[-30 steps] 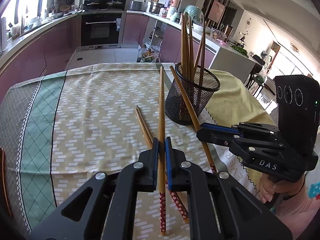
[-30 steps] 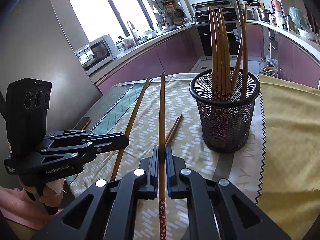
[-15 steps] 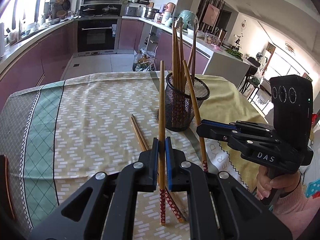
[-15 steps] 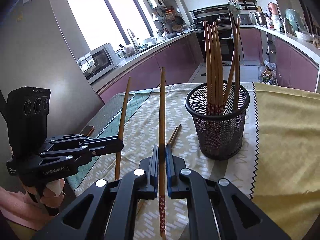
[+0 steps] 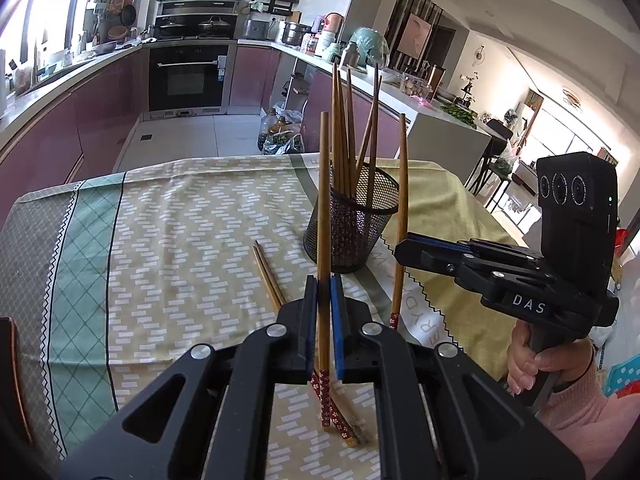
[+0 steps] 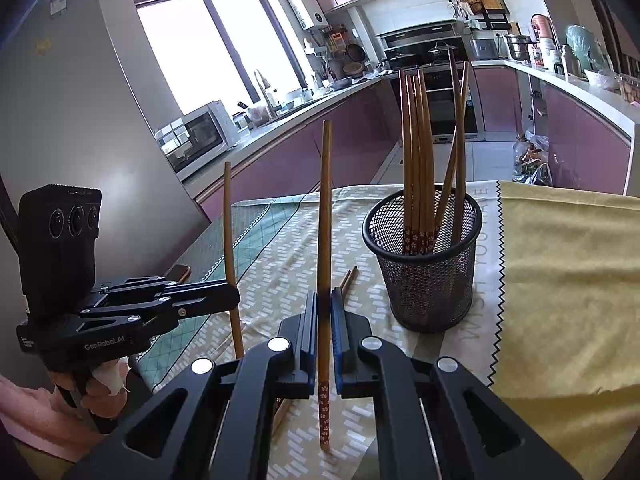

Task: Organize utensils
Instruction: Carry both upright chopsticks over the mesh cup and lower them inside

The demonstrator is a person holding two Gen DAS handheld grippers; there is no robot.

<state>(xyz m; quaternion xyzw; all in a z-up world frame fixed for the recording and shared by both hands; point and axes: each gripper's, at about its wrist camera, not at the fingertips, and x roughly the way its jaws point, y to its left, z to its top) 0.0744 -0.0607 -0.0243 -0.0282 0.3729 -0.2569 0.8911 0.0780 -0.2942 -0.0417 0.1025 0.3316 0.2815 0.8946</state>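
A black mesh cup [image 5: 352,220] [image 6: 424,264] stands on the patterned tablecloth and holds several wooden chopsticks upright. My left gripper [image 5: 324,288] is shut on one chopstick [image 5: 323,200], held nearly upright, near side of the cup. My right gripper [image 6: 325,304] is shut on another chopstick [image 6: 325,216], also nearly upright, left of the cup. The right gripper [image 5: 404,245] shows in the left wrist view, and the left gripper [image 6: 234,300] in the right wrist view. A pair of chopsticks [image 5: 267,276] lies on the cloth.
A yellow cloth [image 6: 560,280] covers the table right of the cup. A dark phone [image 6: 178,272] lies near the table's left edge. Kitchen counters, an oven and a window are behind the table.
Both grippers have lifted and tilted their chopsticks from slanting forward to nearly upright. The cup looks farther and lower in both views.
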